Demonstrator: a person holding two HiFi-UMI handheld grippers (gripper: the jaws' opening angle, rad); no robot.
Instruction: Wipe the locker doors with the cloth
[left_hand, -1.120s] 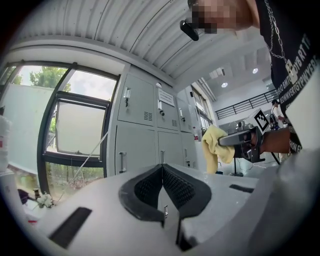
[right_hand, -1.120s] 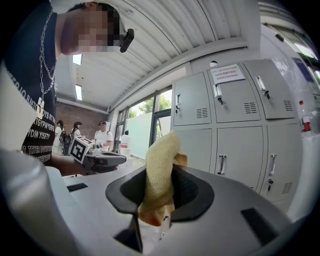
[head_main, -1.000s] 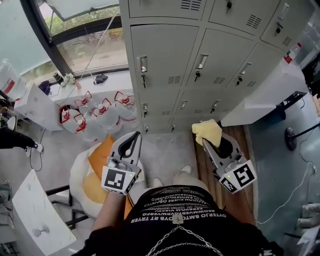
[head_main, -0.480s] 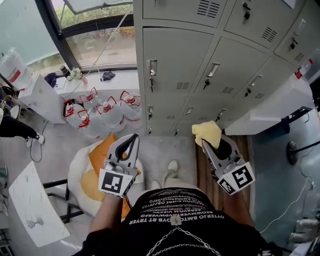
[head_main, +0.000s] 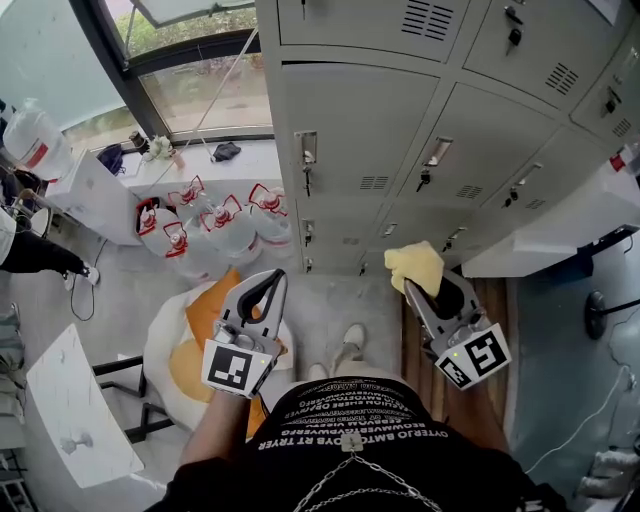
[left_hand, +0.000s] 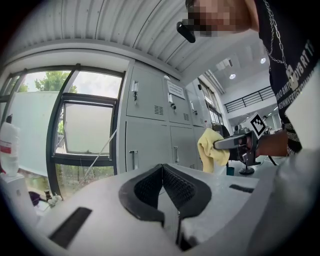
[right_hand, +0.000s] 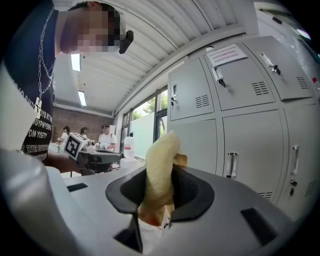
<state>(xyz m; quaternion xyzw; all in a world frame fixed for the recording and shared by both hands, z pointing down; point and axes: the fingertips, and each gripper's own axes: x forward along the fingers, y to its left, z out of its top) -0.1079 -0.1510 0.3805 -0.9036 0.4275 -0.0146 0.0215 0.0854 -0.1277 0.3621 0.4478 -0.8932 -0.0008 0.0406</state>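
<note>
Holding the yellow cloth (head_main: 414, 264) in your right gripper (head_main: 413, 288), you stand facing the grey locker doors (head_main: 360, 130).

Right gripper view: the jaws are pressed in on the cloth (right_hand: 159, 172). It sits as a bunched upright fold between the pads and rises above them. The doors (right_hand: 250, 145) lie ahead of it, apart from the cloth, and no panel is being touched.

Left gripper view: the jaw tips of your left gripper (left_hand: 162, 169) meet, with nothing between them. The cloth (left_hand: 209, 150) shows off to the right in this view, hanging from the other gripper's tip.

Head view: the left gripper (head_main: 272, 278) is low at your left side and points toward the lockers. It is over an orange and white cushion (head_main: 195, 335) on the floor. Water jugs (head_main: 225, 225) are grouped under the window (head_main: 200, 90), left of the lockers. One shoe (head_main: 350, 345) shows between the two grippers.
</note>
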